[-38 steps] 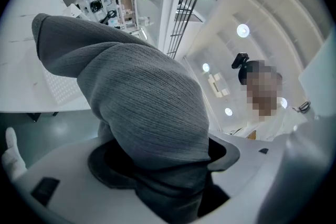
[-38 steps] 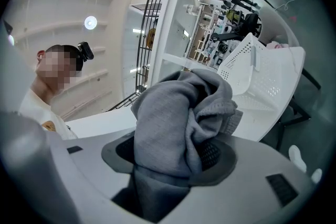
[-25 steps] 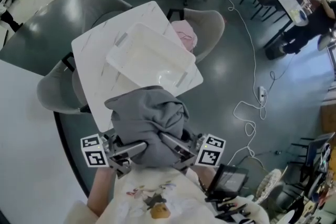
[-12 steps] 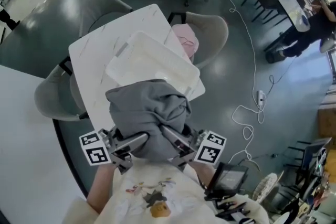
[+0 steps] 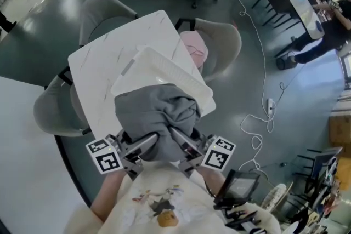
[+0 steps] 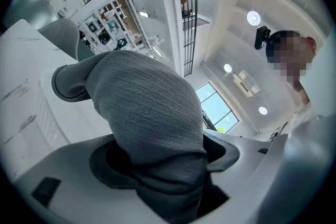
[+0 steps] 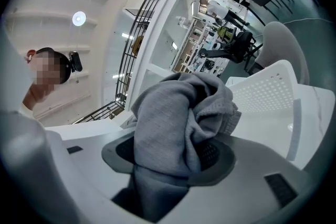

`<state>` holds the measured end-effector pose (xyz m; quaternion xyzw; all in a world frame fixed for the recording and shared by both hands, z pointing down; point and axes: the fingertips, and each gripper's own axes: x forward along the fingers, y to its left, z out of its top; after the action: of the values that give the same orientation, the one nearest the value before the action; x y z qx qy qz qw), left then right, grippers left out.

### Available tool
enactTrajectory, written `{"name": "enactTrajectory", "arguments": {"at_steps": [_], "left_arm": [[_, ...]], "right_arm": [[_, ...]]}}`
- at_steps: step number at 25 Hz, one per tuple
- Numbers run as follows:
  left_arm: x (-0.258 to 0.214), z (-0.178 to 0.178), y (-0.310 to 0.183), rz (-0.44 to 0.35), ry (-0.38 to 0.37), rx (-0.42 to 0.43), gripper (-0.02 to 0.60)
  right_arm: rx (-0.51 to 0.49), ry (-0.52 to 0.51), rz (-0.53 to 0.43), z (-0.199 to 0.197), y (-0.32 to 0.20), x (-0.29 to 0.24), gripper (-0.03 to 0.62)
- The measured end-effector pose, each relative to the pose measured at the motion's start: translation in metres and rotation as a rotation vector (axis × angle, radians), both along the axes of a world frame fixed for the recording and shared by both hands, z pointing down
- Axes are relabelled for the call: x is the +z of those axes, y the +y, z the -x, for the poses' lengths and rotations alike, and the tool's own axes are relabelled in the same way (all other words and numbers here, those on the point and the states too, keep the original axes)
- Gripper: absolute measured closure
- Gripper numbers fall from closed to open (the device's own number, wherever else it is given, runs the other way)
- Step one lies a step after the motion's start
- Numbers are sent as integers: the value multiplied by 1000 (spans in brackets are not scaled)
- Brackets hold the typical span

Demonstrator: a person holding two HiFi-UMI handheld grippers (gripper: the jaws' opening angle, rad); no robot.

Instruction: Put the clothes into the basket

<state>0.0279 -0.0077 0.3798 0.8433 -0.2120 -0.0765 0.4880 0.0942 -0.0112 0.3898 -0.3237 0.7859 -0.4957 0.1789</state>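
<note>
Where the dark floor (image 5: 263,35) fills the head view, a white marbled table (image 5: 104,57) stands on it with grey chairs (image 5: 104,8) set round it. A white basket (image 5: 164,71) lies on the table toward its right edge. A bunched grey garment (image 5: 156,118) covers the basket's near end; whether it touches the basket cannot be told. A pink cloth (image 5: 193,44) lies on the chair just beyond the basket. The left gripper (image 5: 141,145) and right gripper (image 5: 182,145) meet the garment at its near edge, side by side. In the left gripper view the jaws pinch a thick ribbed fold of the garment. In the right gripper view the jaws clamp a crumpled fold, with the basket's perforated wall just behind it.
</note>
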Motion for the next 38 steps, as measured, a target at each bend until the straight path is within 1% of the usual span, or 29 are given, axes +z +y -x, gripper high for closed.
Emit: {"name": "enactTrajectory", "arguments": {"at_steps": [4, 7, 15, 21, 24, 29, 32, 34, 38], "left_arm": [[11, 9, -23, 16, -10, -3, 232], [9, 14, -36, 18, -13, -4, 232], [16, 30, -65, 4, -15, 6, 232], [22, 31, -86, -11, -23, -12, 232], [31, 30, -98, -2, -31, -21, 232], [49, 25, -104, 7, -84, -3, 232], [58, 23, -104, 15, -117, 32, 232], [63, 20, -111, 5, -143, 50, 232], [72, 18, -122, -13, -186, 55, 235]], "right_arm": [[27, 18, 31, 8, -21, 11, 359], [46, 19, 46, 12, -33, 10, 359], [65, 63, 39, 27, -60, 15, 359], [56, 102, 13, 27, -80, 17, 359], [62, 112, 22, 25, -91, 25, 359], [76, 105, 72, 20, -95, 45, 359], [115, 93, 111, 18, -92, 55, 359], [142, 84, 123, 15, -96, 62, 359], [185, 91, 131, 13, -106, 73, 359]]}}
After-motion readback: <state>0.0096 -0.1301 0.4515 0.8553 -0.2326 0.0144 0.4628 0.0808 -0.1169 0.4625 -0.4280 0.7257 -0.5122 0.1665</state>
